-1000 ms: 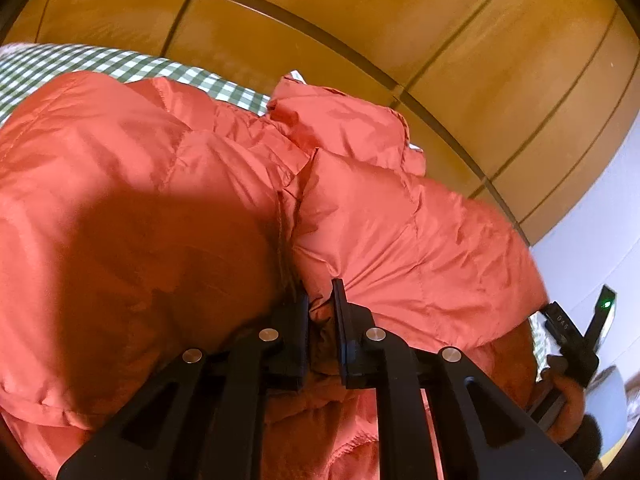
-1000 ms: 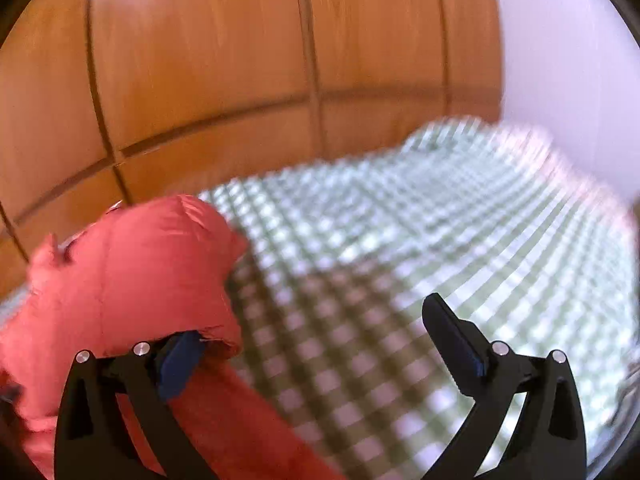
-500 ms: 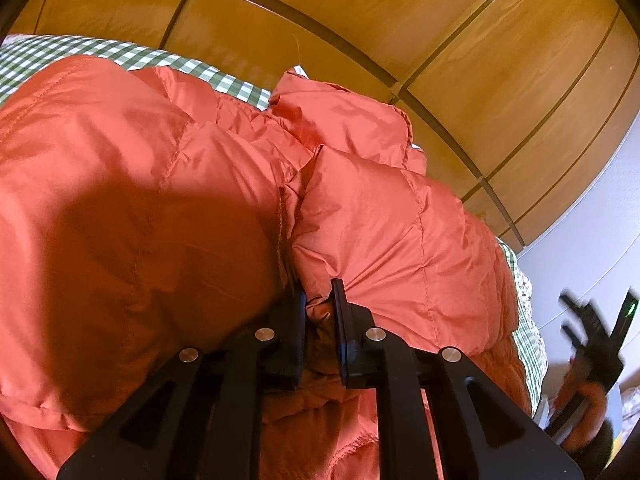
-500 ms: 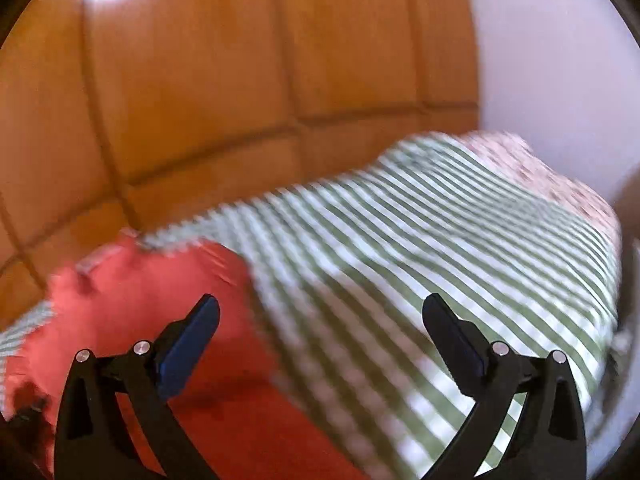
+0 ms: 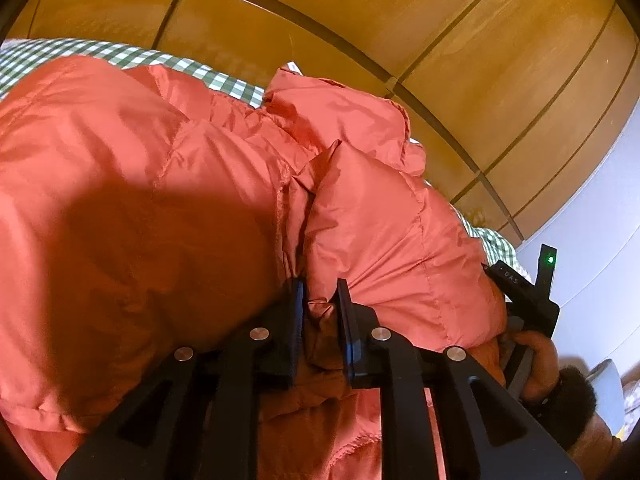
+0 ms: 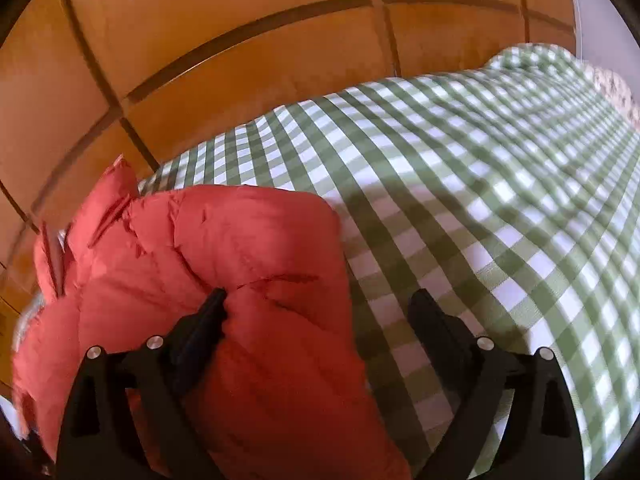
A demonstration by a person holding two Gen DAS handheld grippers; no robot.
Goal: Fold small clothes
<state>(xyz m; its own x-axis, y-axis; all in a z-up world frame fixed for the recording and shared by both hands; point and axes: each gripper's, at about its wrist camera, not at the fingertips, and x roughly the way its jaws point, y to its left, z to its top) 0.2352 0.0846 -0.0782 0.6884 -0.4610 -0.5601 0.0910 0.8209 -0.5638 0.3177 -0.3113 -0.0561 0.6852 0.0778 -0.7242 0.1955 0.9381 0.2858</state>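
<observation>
Swung onto the red jacket (image 6: 256, 280), right tongs (image 6: 320, 308) gape, narrowing lately; left tongs (image 5: 320, 300) pinch its fold, easing slightly.

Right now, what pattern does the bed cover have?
Green and white checks on the bed cover, clearest in the right wrist view.

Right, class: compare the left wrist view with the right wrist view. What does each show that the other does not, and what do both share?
Only the left wrist view shows the left gripper pinching a fold of the red padded jacket, and the person's other hand holding the second tool.

Only the right wrist view shows the right gripper, whose jaws have just been closing but stand wide, one finger pressed into the jacket, the other over a broad stretch of green checked cover.

Both show the jacket, the cover and the wooden panelled wall.
</observation>
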